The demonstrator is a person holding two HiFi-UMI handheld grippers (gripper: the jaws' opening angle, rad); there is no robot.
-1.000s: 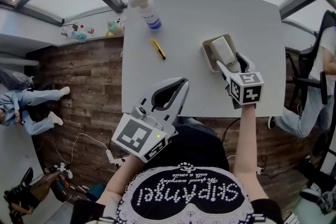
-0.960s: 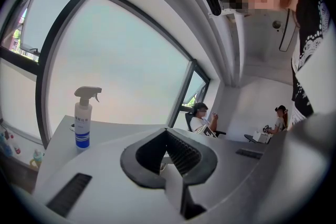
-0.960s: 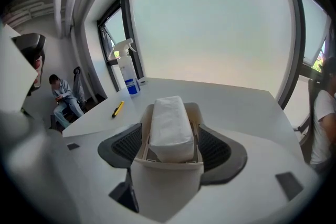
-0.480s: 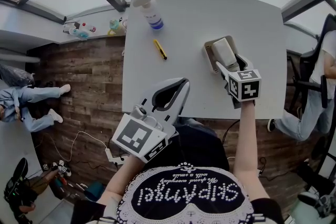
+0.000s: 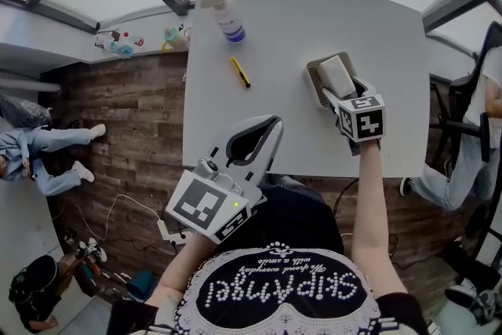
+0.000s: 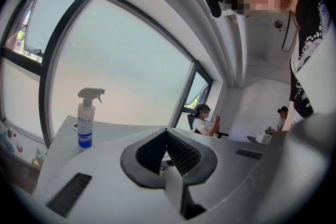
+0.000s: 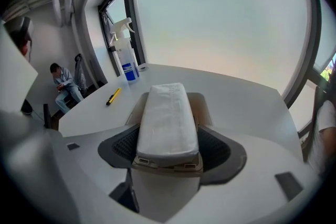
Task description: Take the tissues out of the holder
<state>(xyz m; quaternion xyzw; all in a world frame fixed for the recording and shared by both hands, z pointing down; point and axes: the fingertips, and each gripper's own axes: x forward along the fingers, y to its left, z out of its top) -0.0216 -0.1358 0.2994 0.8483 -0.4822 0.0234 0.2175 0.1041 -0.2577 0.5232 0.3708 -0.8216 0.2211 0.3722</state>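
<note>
Straddling the tissues (image 7: 167,113) in their holder (image 7: 203,106) near the surface's (image 5: 298,27) right edge, the right tool (image 5: 343,90) is spread, seemingly unclamped, so next comes squeeze and lift; the left tool (image 6: 167,136) is closed, empty.

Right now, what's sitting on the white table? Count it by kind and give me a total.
Spray bottle: 1
Yellow cutter: 1
Tissue holder: 1
Tissue pack: 1
Total: 4
</note>
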